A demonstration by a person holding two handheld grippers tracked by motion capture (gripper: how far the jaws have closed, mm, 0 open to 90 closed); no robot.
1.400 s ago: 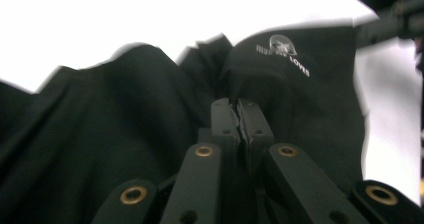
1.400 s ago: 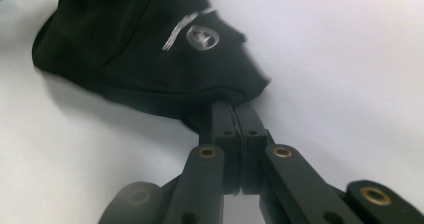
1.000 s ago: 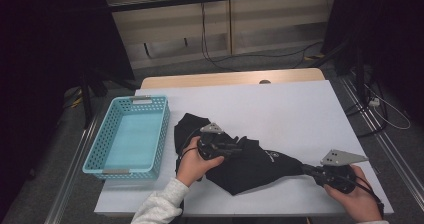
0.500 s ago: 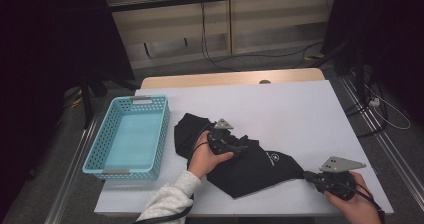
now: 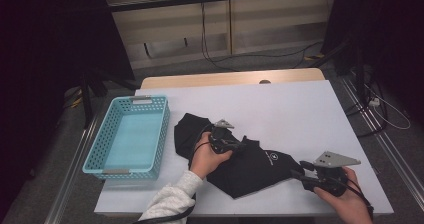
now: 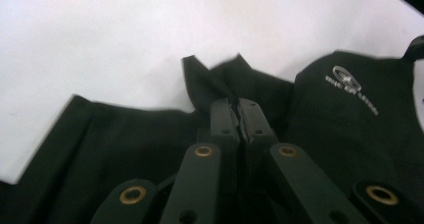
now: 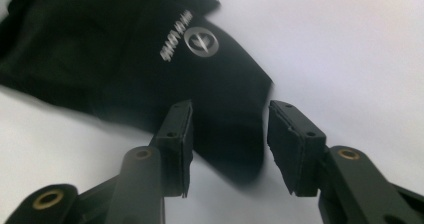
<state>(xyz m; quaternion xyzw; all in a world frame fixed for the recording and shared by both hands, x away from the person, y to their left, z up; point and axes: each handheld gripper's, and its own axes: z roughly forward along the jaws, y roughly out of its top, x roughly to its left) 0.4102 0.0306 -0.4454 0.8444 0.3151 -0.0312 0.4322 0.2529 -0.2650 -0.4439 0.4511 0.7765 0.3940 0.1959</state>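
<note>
On the white tabletop (image 5: 300,109), beside a blue basket (image 5: 128,136): black garment (image 5: 255,166), soft, light, limp; best pinched at edges or folds. Left gripper (image 6: 239,115) fingers just closed, clamped on a fold. Right gripper (image 7: 229,143) fingers just opened, apart, straddling the hem.

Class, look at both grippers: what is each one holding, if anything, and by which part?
The left gripper is shut on a raised fold of the black garment, near its middle. The right gripper holds nothing: its jaws have just opened, apart over the garment's end.
</note>
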